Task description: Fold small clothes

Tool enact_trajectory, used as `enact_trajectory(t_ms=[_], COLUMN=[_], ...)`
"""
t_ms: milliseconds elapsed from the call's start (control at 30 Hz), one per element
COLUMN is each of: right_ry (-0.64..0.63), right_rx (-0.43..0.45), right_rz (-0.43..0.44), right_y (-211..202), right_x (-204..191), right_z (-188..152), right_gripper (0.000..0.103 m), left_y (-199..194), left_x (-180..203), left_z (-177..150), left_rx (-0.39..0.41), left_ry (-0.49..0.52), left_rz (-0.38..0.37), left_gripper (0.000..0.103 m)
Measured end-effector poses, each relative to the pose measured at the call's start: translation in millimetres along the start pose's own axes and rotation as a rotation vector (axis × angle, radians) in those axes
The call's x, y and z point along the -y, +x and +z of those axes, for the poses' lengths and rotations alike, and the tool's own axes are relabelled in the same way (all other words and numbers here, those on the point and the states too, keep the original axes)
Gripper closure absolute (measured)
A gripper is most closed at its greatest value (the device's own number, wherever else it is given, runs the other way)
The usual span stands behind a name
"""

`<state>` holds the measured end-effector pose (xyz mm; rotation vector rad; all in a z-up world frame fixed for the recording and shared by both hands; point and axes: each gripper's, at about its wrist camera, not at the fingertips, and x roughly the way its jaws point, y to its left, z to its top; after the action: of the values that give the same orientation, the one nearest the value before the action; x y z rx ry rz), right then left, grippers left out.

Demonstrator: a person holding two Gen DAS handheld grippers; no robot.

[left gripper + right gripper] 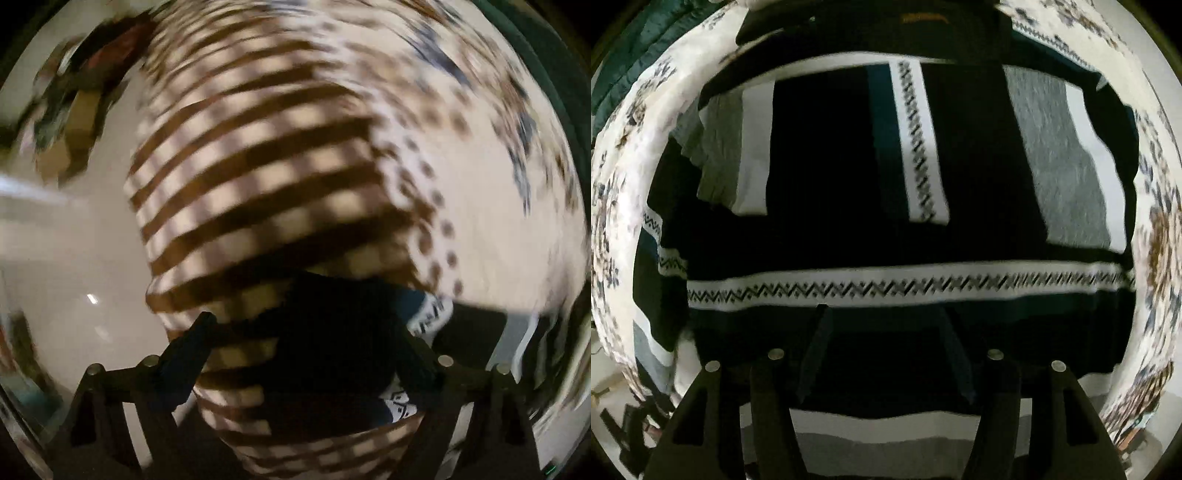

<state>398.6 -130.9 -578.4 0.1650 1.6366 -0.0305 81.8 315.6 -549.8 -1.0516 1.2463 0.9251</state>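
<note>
The left view is badly smeared, but a brown-and-cream checked cloth (258,177) fills most of it, hanging or draped down the middle and running right between the left gripper (306,332) and its camera. Its fingers (188,343) stand spread, with the checked cloth and a dark bundle of knit passing through the gap; whether they actually press on the fabric I cannot tell through the blur. To the right of the checked cloth lies a pale floral sheet (491,206), dotted along its edge, and to the left a shiny pale floor (74,258). The right view is clearer. A dark sweater (849,236) with grey and white panels and white zigzag-patterned bands lies spread flat over a white floral bedspread (1156,229), both sleeves folded in across the body so their cuffs point toward the camera. The right gripper (882,314) hovers low at the near hem, its fingers (818,347) apart, tips just short of the long zigzag band, dark knit between them; contact with the fabric is not clear. A black folded garment (923,33) sits beyond the sweater's far edge, and a teal quilt (639,62) shows at the upper left.
</note>
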Motion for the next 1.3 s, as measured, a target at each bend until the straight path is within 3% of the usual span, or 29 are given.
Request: enact_trajectory(t_ms=[100, 133, 167, 200, 233, 267, 500, 633, 767, 867, 1000, 1100, 1200, 1267, 1300], right_ry=[-0.018, -0.024, -0.034, -0.040, -0.046, -0.052, -0.070, -0.053, 0.019, 0.089, 0.189, 0.261, 0.283, 0.286, 0.289], right_rx=[0.010, 0.012, 0.012, 0.011, 0.010, 0.007, 0.030, 0.055, 0.073, 0.090, 0.095, 0.079, 0.059, 0.056, 0.058], right_rz=[0.002, 0.003, 0.006, 0.011, 0.012, 0.014, 0.054, 0.073, 0.077, 0.063, 0.045, 0.037, 0.050, 0.071, 0.080], right_y=[-4.6, -4.9, -5.3, -7.4, -4.0, -2.6, -15.7, -31.9, -42.4, -45.9, -46.3, -46.4, -51.0, -59.8, -65.2], right_x=[-3.7, -5.5, -5.3, -0.2, -4.1, -2.1, 29.3, 69.8, 134.7, 188.8, 269.2, 320.5, 361.2, 387.5, 397.5], right_z=[-10.2, -12.4, -16.2, -21.7, -21.8, -26.3, -34.5, -35.5, -15.0, -8.1, -7.0, -15.4, -26.1, -33.8, -36.1], right_gripper=[0.041, 0.041, 0.041, 0.041, 0.041, 0.041, 0.041, 0.041, 0.041, 0.041, 0.041, 0.041, 0.041, 0.041, 0.041], left_y=[10.6, 13.6, 15.3, 15.0, 10.8, 4.2, -92.0, -135.1, -135.0, -115.7, -103.1, -96.9, -85.4, -85.7, -84.5], left_x=[-8.2, -5.5, -1.2, 4.0, 9.2, 15.3, 75.3, 145.4, 262.5, 356.0, 443.9, 479.7, 496.1, 500.8, 498.4], left_z=[-0.9, -1.1, 0.2, -0.4, -1.8, -3.0, -34.5, -76.3, -152.2, -234.7, -343.8, -413.9, -454.0, -463.3, -460.1], left_rx=[-0.021, -0.016, -0.008, 0.005, 0.030, 0.057, 0.312, 0.374, 0.318, 0.239, 0.164, 0.123, 0.063, 0.064, 0.084], left_ry=[-0.024, -0.015, -0.002, 0.022, 0.046, 0.065, 0.263, 0.459, 0.689, 0.885, 1.096, 1.227, 1.318, 1.340, 1.342], left_rz=[-0.042, -0.059, -0.068, -0.067, -0.048, -0.033, -0.015, -0.108, -0.239, -0.322, -0.413, -0.441, -0.457, -0.444, -0.442], left_gripper=[0.017, 0.029, 0.053, 0.067, 0.089, 0.099, 0.100, 0.100, 0.100, 0.100, 0.099, 0.097, 0.088, 0.056, 0.045])
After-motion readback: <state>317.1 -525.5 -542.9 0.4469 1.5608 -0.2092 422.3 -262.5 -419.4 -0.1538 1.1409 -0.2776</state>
